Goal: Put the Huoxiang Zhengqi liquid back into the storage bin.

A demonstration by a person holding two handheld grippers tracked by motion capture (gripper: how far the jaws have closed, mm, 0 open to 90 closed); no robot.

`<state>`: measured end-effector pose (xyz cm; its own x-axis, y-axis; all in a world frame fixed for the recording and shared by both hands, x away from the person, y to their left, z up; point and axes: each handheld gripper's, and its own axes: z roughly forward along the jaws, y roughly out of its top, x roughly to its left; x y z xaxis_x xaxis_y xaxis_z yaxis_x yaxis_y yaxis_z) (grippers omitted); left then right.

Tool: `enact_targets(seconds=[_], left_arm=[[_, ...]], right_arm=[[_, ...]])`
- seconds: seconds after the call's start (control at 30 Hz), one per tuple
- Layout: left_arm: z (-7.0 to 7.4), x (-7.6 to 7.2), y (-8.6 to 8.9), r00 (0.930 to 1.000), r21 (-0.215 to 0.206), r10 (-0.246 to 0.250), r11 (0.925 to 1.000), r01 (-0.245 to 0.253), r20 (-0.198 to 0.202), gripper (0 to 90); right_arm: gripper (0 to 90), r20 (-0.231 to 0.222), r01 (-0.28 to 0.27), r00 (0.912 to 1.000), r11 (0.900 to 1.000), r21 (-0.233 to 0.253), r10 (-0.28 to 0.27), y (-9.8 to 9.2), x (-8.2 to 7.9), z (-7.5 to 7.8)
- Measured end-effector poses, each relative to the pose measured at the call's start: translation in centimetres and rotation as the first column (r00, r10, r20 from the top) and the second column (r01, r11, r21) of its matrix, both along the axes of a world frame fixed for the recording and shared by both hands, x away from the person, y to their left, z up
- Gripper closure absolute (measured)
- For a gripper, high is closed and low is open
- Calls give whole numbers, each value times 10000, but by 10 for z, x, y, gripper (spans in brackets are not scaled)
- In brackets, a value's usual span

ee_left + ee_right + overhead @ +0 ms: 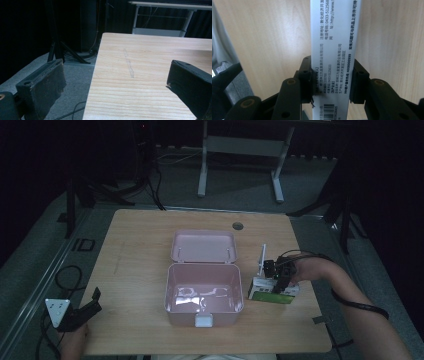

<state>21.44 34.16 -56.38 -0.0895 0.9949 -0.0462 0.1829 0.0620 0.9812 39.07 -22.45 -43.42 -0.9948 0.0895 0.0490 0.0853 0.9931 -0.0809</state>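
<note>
Light, crushable white-and-green printed cardboard carton is pinched across its narrow faces by the right gripper; left gripper jaws are spread, empty.

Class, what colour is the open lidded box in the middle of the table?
Pale pink box, with a white latch at its front; the high view shows it best.

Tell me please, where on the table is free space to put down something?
The table is bare left of the pink box, up to the left gripper, and behind the open lid. Crowded: right of the pink box, where the right gripper clamps the medicine carton.
</note>
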Motion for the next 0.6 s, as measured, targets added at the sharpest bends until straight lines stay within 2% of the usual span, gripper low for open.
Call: enact_targets(seconds=[0.17, 0.37, 0.5, 0.6], left_arm=[[0, 0, 0, 10000, -2, 0, 10000, 0, -1, 21], [0, 0, 0, 10000, -6, 14, 10000, -14, -18, 21], [0, 0, 0, 10000, -4, 13, 10000, -13, -18, 21], [0, 0, 0, 10000, -10, 23, 10000, -23, -27, 21]], right_arm=[[619, 149, -136, 9998, 9999, -65, 137, -2, -14, 5], [619, -10, -395, 9992, 9988, -279, 394, -3, -32, 11], [619, -47, -452, 9990, 9985, -302, 450, -2, -38, 16], [619, -24, -387, 9992, 9991, -193, 387, -2, -43, 28]])
